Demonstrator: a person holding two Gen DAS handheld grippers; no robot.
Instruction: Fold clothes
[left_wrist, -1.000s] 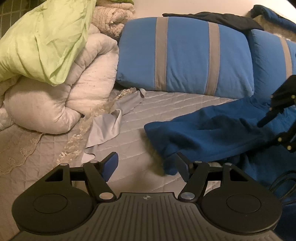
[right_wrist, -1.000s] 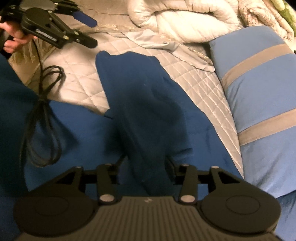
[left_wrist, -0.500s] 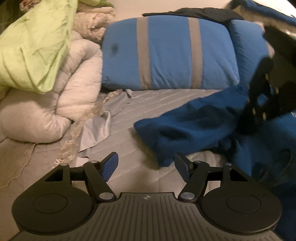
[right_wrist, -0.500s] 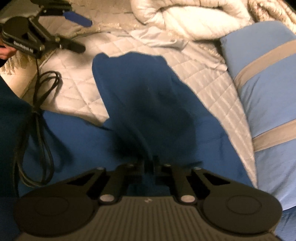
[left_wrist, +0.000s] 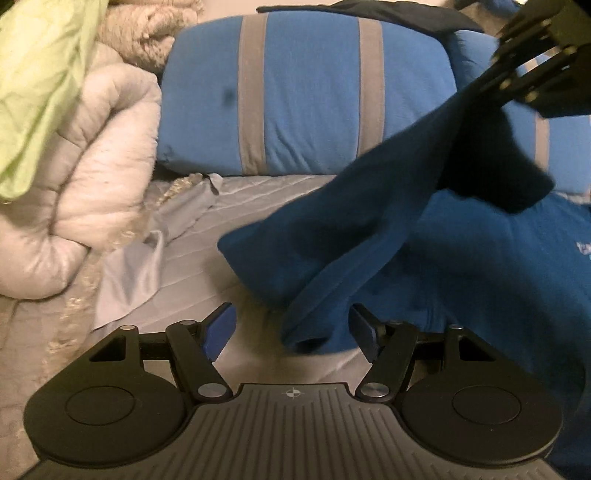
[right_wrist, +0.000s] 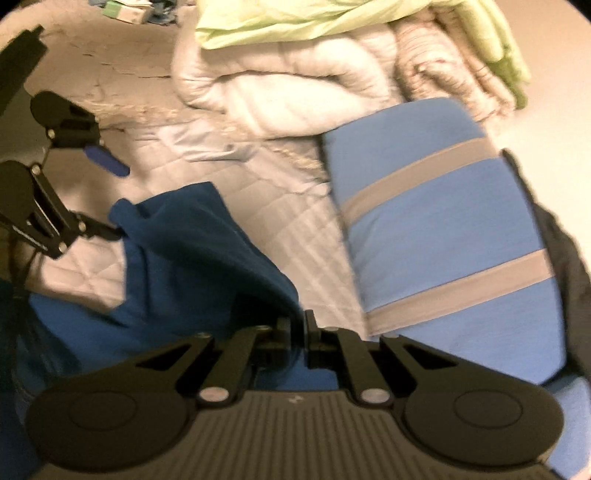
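Note:
A dark blue long-sleeved garment (left_wrist: 332, 229) lies on the quilted bed, with one part pulled up off the rest. My right gripper (right_wrist: 297, 326) is shut on a fold of the garment (right_wrist: 192, 236). In the left wrist view the right gripper (left_wrist: 480, 86) hangs at the upper right with the cloth draped down from it. My left gripper (left_wrist: 291, 328) is open, and the garment's sleeve end lies between its fingers, nearer the right one. In the right wrist view the left gripper (right_wrist: 118, 201) stands open at the garment's far corner.
Two blue pillows with grey stripes (left_wrist: 306, 96) lie along the head of the bed. A bunched white duvet (left_wrist: 92, 166) and a green sheet (left_wrist: 37, 74) are piled at the left. A pale grey cloth (left_wrist: 129, 273) lies on the quilted bedspread (left_wrist: 258, 192).
My right gripper has shut on the blue garment and lifted that part high. My left gripper has moved in, so the sleeve end now lies between its open fingers.

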